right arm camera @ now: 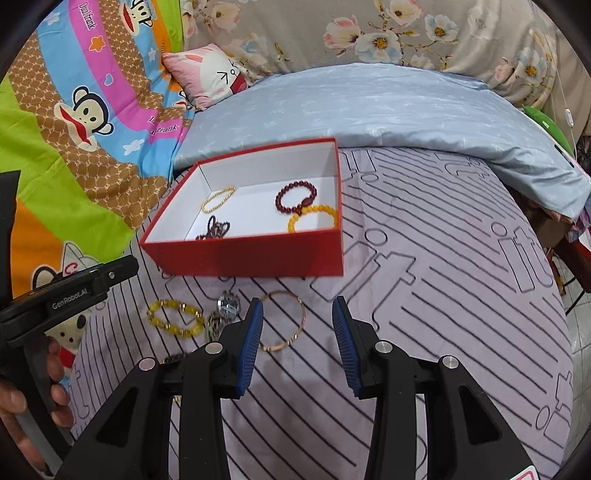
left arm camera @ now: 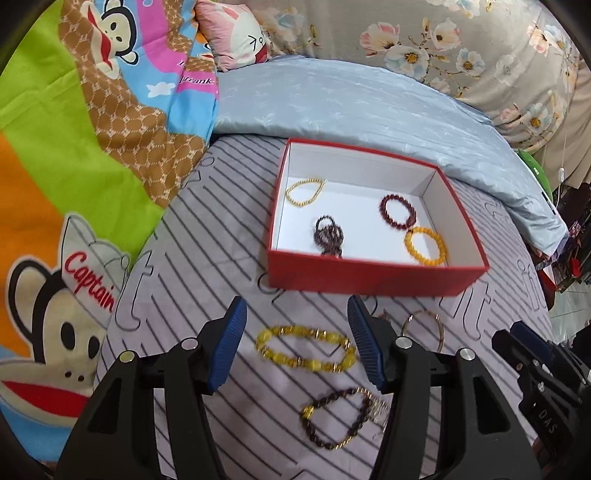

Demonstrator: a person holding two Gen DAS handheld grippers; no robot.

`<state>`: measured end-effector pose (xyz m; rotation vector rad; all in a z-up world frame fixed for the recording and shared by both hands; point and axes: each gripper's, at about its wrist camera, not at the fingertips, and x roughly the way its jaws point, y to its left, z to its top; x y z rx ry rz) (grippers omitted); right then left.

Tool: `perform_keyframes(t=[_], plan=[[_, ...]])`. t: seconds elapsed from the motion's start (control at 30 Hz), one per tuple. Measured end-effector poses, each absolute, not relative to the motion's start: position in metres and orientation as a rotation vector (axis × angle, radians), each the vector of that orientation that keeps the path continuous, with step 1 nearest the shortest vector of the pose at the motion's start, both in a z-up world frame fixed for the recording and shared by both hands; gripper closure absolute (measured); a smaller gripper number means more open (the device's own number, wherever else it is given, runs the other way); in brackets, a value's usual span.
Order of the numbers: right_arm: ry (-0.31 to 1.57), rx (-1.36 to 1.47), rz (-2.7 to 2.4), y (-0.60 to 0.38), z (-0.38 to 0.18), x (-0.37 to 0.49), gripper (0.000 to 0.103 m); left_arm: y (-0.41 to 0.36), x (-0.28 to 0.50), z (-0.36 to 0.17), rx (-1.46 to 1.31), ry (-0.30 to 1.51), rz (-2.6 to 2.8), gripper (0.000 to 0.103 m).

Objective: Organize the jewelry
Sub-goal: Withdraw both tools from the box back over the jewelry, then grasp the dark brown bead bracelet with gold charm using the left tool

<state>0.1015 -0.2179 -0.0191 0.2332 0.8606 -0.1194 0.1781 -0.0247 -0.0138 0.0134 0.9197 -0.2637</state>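
Both the left hand-held gripper (left arm camera: 297, 345) and right hand-held gripper (right arm camera: 297, 345) hover open and empty over the striped bed sheet (right arm camera: 443, 295), where the yellow beaded bracelet (left arm camera: 304, 350) near the red cardboard box (left arm camera: 369, 275) could snag neighbouring pieces.

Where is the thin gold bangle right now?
In the right wrist view, the bangle lies on the striped sheet, before the red box, beside the right gripper's left finger.

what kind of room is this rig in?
Most likely a bedroom, with the work done on a bed. The red box sits on a striped bedsheet, a folded light-blue quilt lies behind it, and a small pink cartoon pillow rests against a floral cover.
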Motion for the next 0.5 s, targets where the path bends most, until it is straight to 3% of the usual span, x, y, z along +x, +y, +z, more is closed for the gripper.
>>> perform_keyframes(t=[0.5], plan=[[0.928, 0.24, -0.107, -0.204, -0.047, 0.059, 0.064, -0.017, 0.12, -0.071, 0.04, 1.016, -0.28, 0.049]])
